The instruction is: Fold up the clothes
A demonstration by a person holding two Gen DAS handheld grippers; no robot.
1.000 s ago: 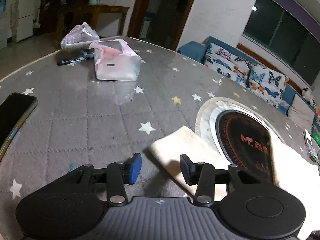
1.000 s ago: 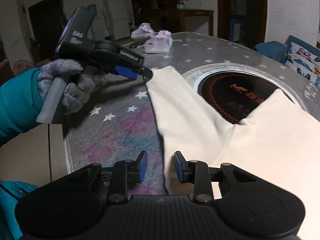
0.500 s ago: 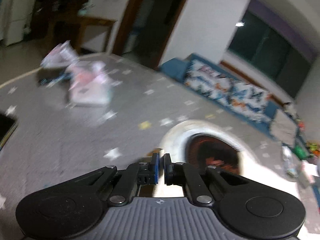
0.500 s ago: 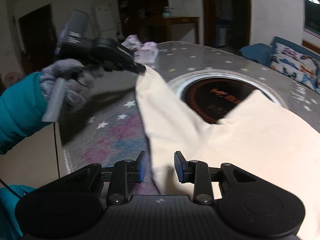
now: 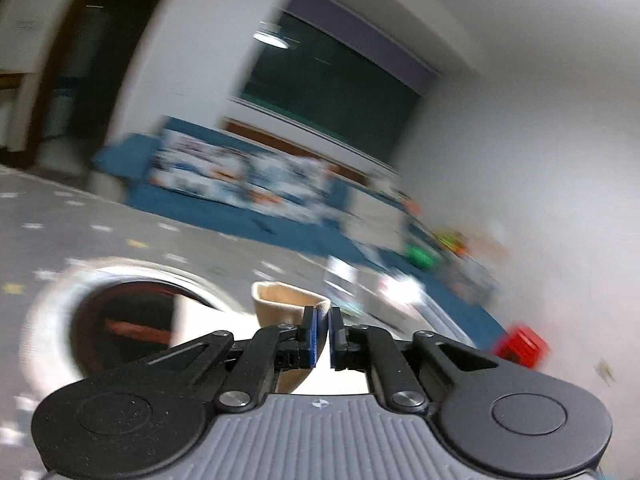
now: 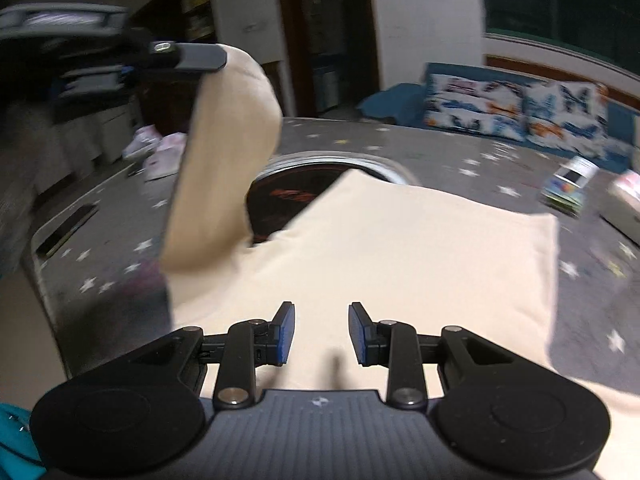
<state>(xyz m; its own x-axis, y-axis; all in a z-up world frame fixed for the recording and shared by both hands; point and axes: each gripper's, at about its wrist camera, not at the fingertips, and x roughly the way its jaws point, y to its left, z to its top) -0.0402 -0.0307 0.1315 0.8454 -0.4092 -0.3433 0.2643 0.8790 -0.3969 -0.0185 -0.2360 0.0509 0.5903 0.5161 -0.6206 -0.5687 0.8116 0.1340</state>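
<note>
A cream garment (image 6: 400, 248) lies spread on the grey star-patterned table (image 6: 440, 152), partly over a round dark inset (image 6: 288, 196). One leg of it (image 6: 228, 152) is lifted and curls up to the left gripper (image 6: 208, 60), at upper left in the right wrist view. In the blurred left wrist view that gripper (image 5: 322, 320) pinches the leg's hem (image 5: 280, 304). Its jaws are nearly together and just starting to open, with cloth still between the pads. My right gripper (image 6: 322, 332) hovers open over the garment's body with nothing between its fingers.
A dark phone (image 6: 68, 228) lies near the table's left edge and pink-white bags (image 6: 164, 156) sit behind it. A small printed box (image 6: 568, 188) stands at right. A blue sofa with patterned cushions (image 6: 516, 112) runs behind the table. A red object (image 5: 520, 346) shows low right.
The left gripper went from open beside the leg's end to shut on it, then lifted it and swung right. The right gripper moved from the garment's left edge over its body.
</note>
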